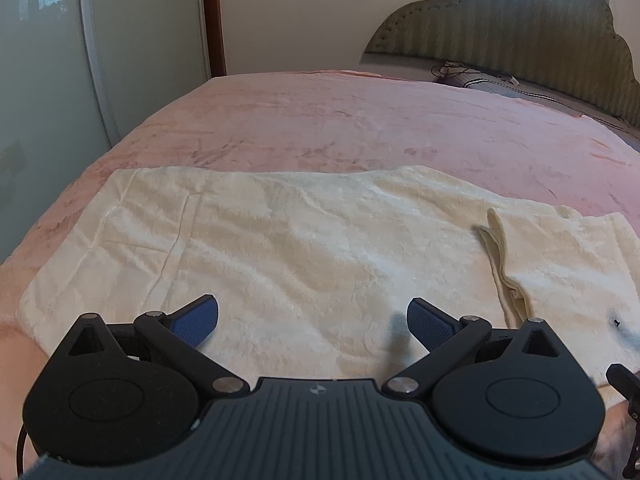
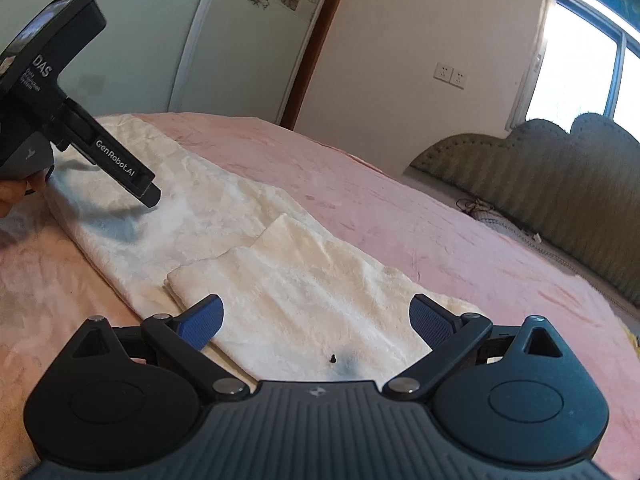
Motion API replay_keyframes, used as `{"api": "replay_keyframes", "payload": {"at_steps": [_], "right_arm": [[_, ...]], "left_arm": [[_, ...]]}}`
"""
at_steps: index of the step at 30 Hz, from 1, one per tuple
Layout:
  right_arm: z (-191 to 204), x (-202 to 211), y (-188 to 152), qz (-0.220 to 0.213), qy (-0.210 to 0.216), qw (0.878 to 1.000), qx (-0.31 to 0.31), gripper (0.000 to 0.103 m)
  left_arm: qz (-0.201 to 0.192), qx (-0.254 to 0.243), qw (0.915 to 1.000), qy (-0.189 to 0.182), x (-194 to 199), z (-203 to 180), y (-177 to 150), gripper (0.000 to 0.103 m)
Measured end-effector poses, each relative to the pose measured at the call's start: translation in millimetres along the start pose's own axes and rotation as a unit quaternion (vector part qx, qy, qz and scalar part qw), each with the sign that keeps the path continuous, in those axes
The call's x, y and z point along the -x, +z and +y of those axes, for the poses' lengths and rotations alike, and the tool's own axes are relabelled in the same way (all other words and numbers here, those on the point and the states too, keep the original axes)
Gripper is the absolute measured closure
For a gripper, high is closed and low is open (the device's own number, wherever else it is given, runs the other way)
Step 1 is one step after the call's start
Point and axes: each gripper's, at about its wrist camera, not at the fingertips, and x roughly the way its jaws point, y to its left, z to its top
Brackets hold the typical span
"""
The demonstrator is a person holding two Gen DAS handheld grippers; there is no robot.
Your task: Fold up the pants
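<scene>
Cream plush pants (image 1: pixel 280 240) lie flat across the pink bed, one end folded over on the right (image 1: pixel 560 264). In the right wrist view the pants (image 2: pixel 208 216) run from far left to the near edge, with the folded layer (image 2: pixel 304 292) just in front of my right gripper (image 2: pixel 316 320). My left gripper (image 1: pixel 312 316) is open and empty, hovering over the near edge of the pants. My right gripper is open and empty over the folded part. The left gripper's body (image 2: pixel 80 120) shows at the left in the right wrist view, over the far end of the pants.
A pink blanket (image 1: pixel 340 120) covers the bed. A green padded headboard (image 1: pixel 520 40) stands at the far right, with a cable and cushion (image 1: pixel 472 76) below it. A glass wardrobe door (image 1: pixel 40 80) is at the left. A window (image 2: pixel 580 68) is to the right.
</scene>
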Motion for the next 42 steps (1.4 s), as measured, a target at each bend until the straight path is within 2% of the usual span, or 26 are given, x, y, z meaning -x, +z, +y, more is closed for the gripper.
{"api": "replay_keyframes", "payload": {"at_steps": [8,15,26,31,38,42], "right_arm": [[30,1,4,-0.015,-0.018,0.994,0.106,0.003],[36,0,6,-0.026,-0.028,0.991,0.125,0.003],[20,1,11,-0.022,-0.013,0.999,0.048,0.003],[3,2,13,-0.02,0.008,1.0,-0.021,0.003],[-32,2,11,-0.013,0.046,0.987,-0.153,0.003],[-40,0,9,-0.008,0.055,0.981,-0.184,0.003]], "left_arm": [[0.003,0.005,1.0,0.001,3,6,-3,0.002],[0.003,0.006,1.0,0.006,7,13,-6,0.002],[0.004,0.019,0.9996,0.021,18,32,-14,0.002],[0.005,0.027,0.9993,0.024,21,40,-16,0.002],[0.009,0.03,0.9993,0.021,23,42,-15,0.002],[0.013,0.029,0.9993,0.021,26,44,-15,0.002]]}}
